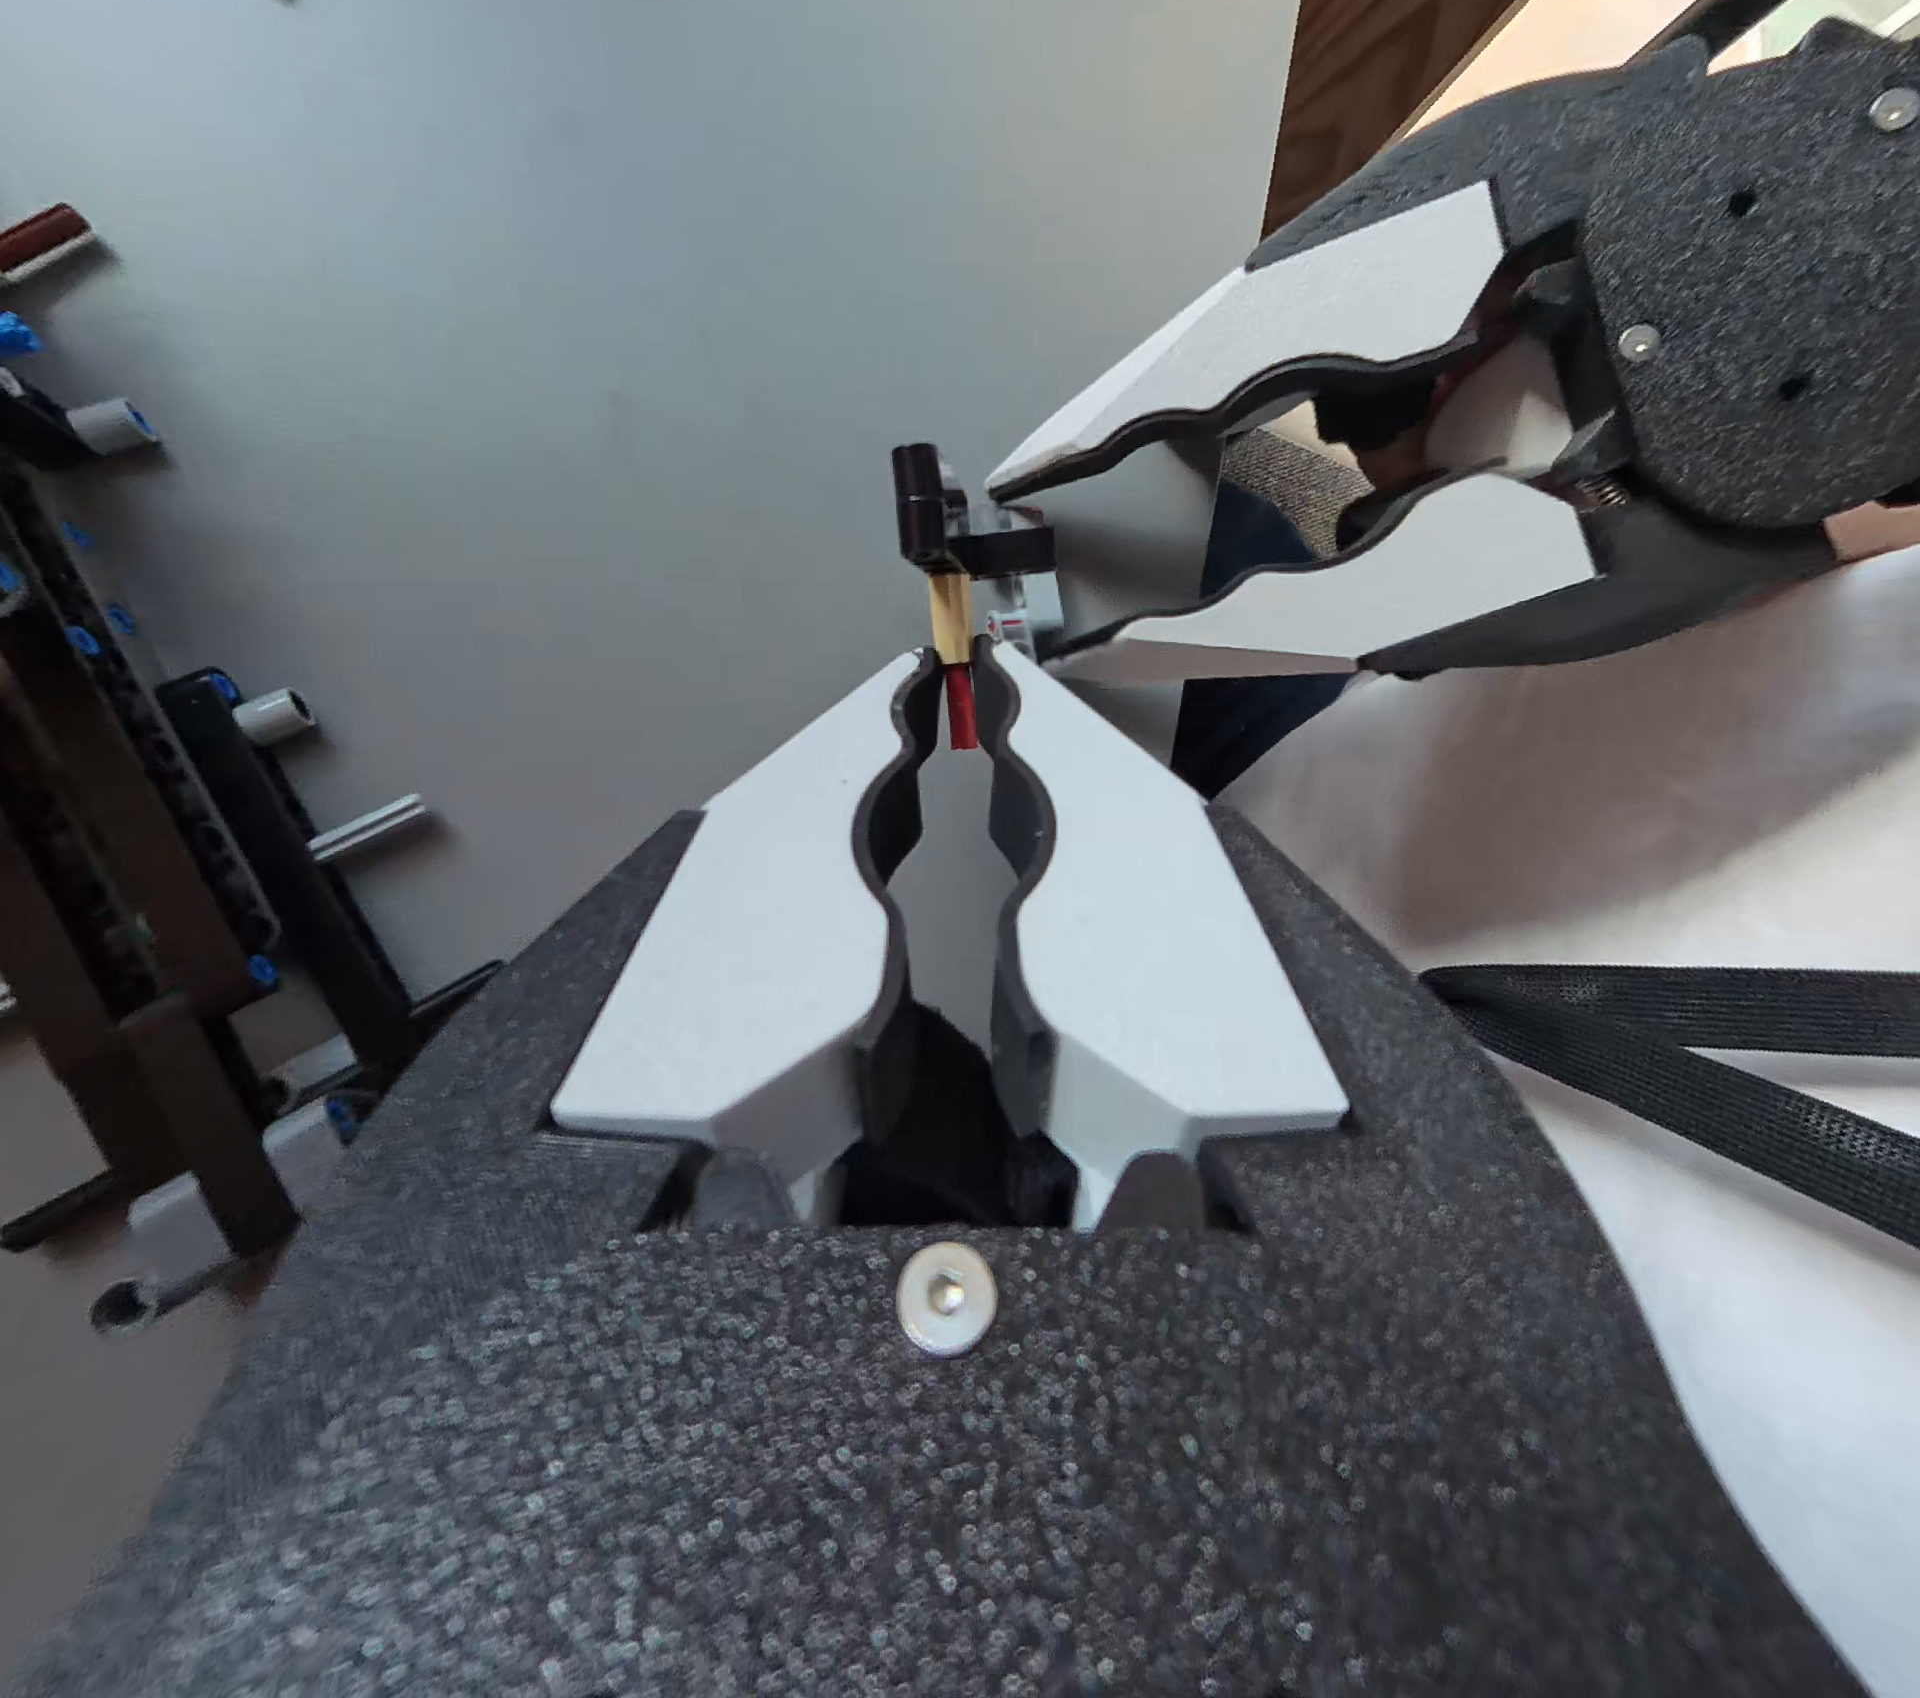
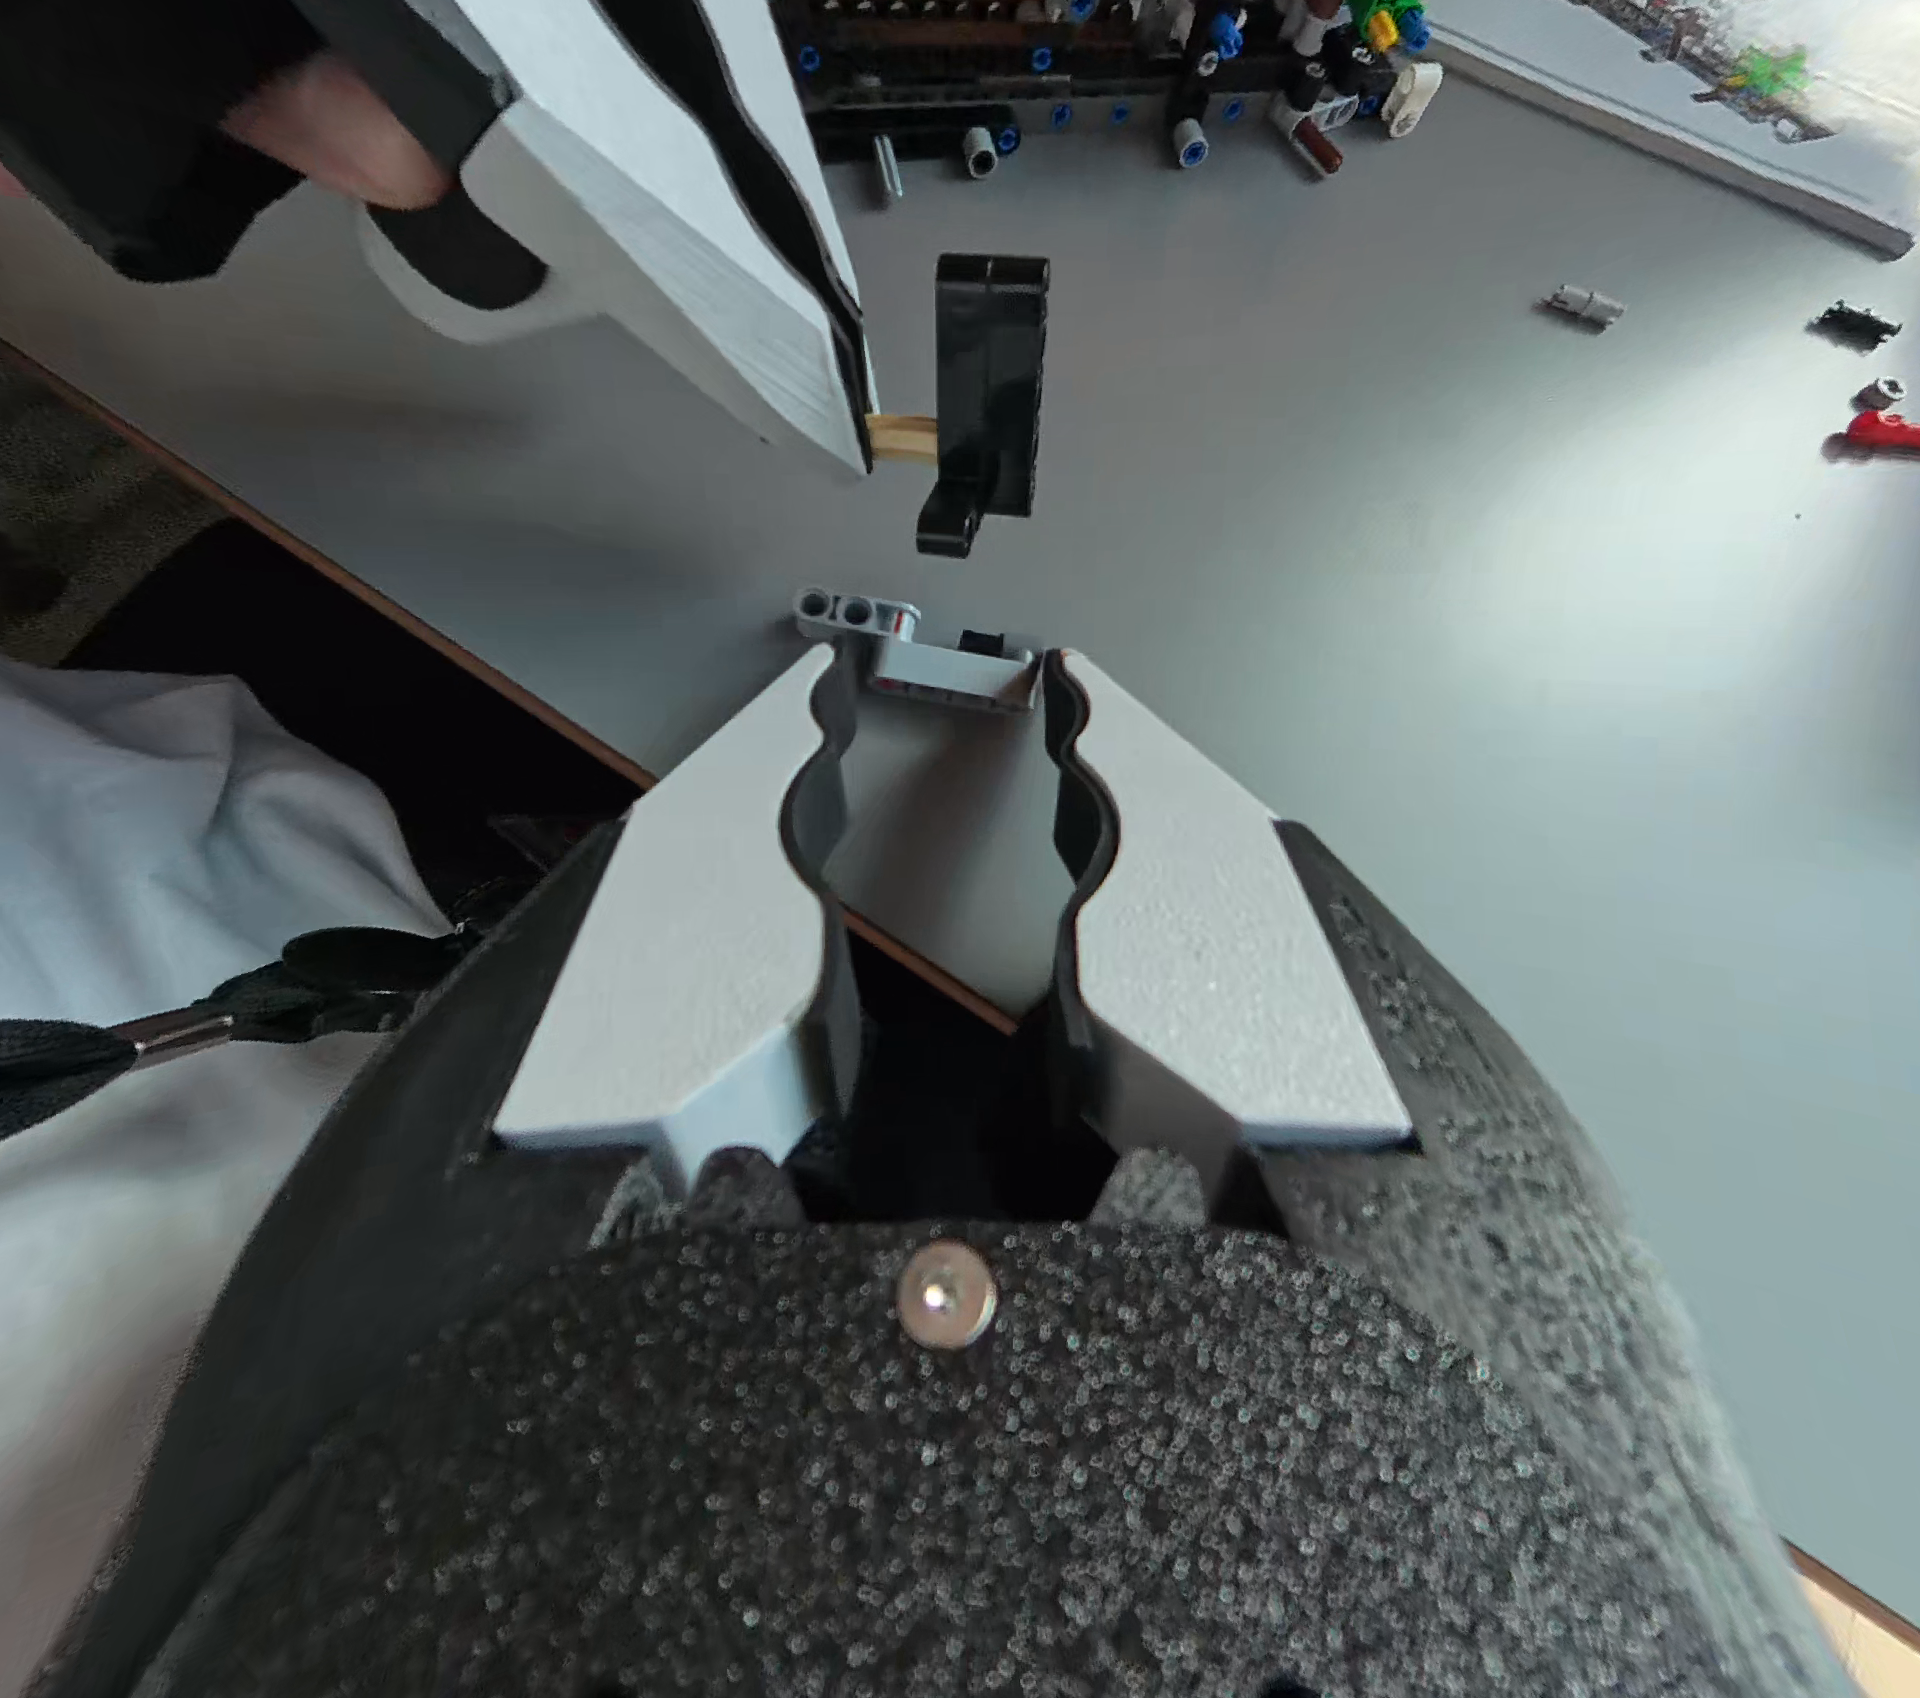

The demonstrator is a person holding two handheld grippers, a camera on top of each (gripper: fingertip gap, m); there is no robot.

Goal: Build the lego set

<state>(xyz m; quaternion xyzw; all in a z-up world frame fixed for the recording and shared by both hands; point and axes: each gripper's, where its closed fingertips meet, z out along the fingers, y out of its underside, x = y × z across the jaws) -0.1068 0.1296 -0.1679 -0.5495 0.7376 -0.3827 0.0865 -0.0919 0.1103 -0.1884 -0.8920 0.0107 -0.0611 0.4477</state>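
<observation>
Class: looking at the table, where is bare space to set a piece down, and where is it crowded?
Bare grey table lies between the right tongs and the loose small parts at the far right. It is crowded along the far edge, around the partly built model and instruction booklet.

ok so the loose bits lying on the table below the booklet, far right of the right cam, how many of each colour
grey: 2, a grey pin and a small grey round piece
black: 1, a black piece
red: 1, a red piece, partly cut off by the frame edge
total: 4
</observation>
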